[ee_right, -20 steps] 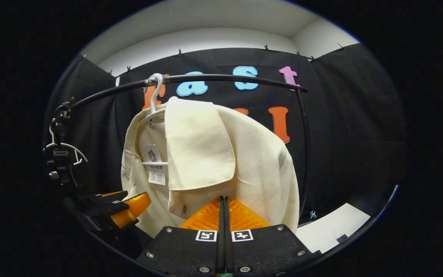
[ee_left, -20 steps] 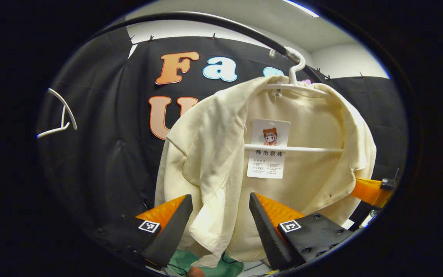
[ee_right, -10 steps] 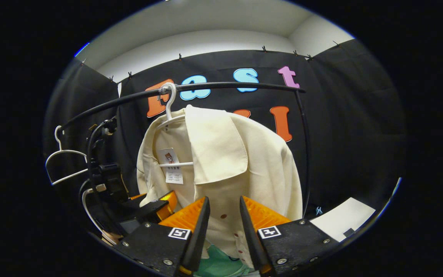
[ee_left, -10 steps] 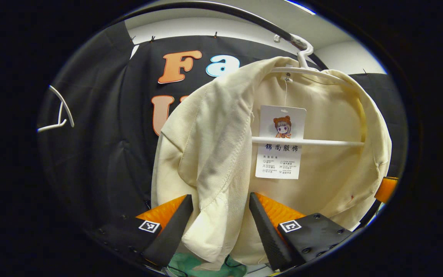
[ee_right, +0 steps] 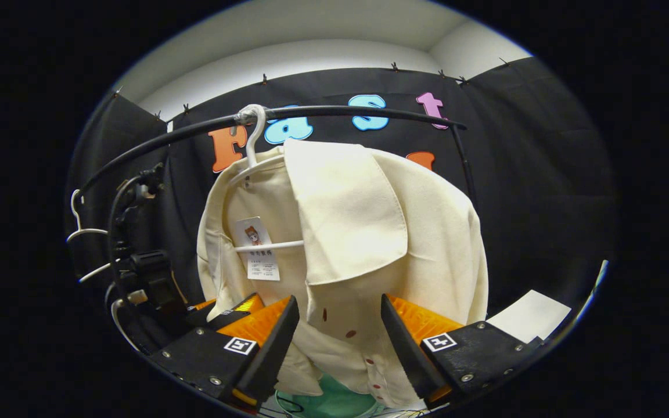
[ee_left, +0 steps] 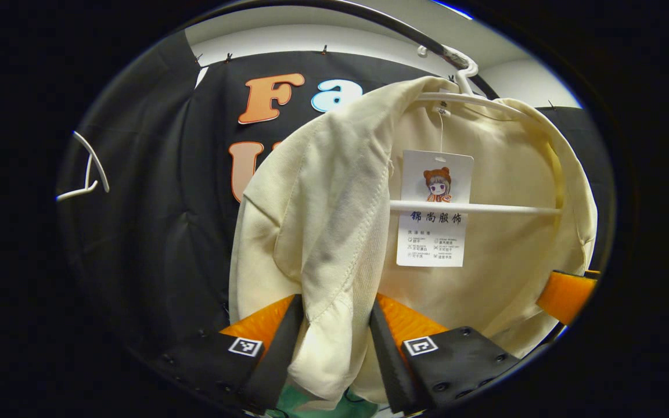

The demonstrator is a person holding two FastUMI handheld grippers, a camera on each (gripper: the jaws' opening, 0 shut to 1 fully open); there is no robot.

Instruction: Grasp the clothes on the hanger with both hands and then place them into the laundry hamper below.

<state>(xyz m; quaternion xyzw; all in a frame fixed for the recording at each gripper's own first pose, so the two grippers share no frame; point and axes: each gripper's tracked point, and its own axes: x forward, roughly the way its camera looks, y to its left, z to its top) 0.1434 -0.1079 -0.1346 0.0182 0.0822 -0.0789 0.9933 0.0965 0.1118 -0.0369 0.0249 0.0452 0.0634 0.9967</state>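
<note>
A cream shirt (ee_left: 323, 191) (ee_right: 427, 232) hangs on a white hanger (ee_left: 474, 208) (ee_right: 253, 133) from a black rail (ee_right: 340, 111), with a paper tag (ee_left: 436, 209) inside the collar. My left gripper (ee_left: 337, 307) is open, its fingers drawn in close around the folded front edge of the shirt. My right gripper (ee_right: 340, 305) stands open, with the buttoned lower front between its fingers. The left gripper (ee_right: 241, 305) also appears at the shirt's left side in the right gripper view. A patch of green, the hamper (ee_right: 334, 400) (ee_left: 288, 400), lies below the shirt.
An empty white hanger (ee_left: 87, 174) (ee_right: 82, 232) hangs farther along the rail. A dark gripper body with cables (ee_right: 143, 267) is at the left of the right gripper view. A white sheet (ee_right: 529, 313) lies low at the right.
The right gripper went from shut to open and moved in around the shirt's lower front. The left gripper's fingers have narrowed around the shirt's front edge, and it has come closer.
</note>
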